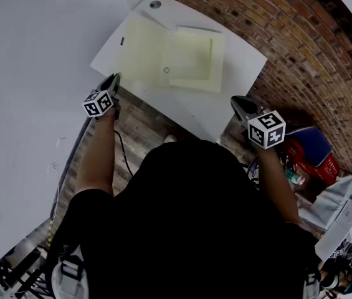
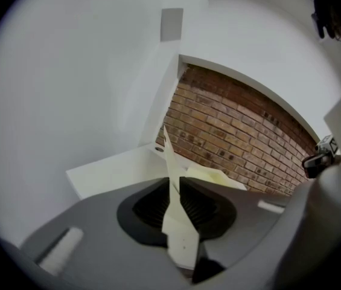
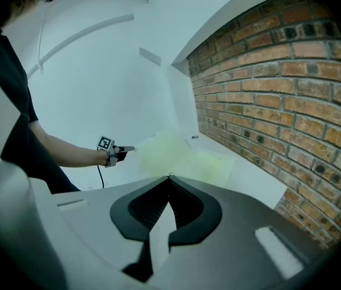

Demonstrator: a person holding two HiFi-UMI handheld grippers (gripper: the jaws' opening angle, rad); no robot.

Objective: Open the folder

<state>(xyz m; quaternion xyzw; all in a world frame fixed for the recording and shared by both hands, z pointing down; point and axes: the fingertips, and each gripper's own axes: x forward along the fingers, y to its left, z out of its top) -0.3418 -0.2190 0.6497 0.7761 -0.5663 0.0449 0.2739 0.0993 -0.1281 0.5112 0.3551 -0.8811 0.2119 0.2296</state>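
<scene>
A pale yellow-green folder [image 1: 191, 58] lies on the white table [image 1: 241, 64] by the brick wall. Its left cover [image 1: 143, 47] is raised off the inner sheets. My left gripper [image 1: 114, 81] is at the cover's near left corner. In the left gripper view the jaws [image 2: 174, 185] are shut on that cover [image 2: 169, 156], which stands edge-on between them. My right gripper [image 1: 238, 102] hovers by the table's near right edge, apart from the folder. Its jaws [image 3: 169, 179] are shut with nothing in them. From there I see the folder [image 3: 179, 154] ahead and the left gripper [image 3: 122, 151].
A brick wall [image 1: 300, 36] runs along the table's right side. A round hole [image 1: 156, 4] sits at the table's far corner. Red and blue things [image 1: 313, 154] and boxes crowd the floor at the right. A black cable [image 1: 124, 156] hangs below the left hand.
</scene>
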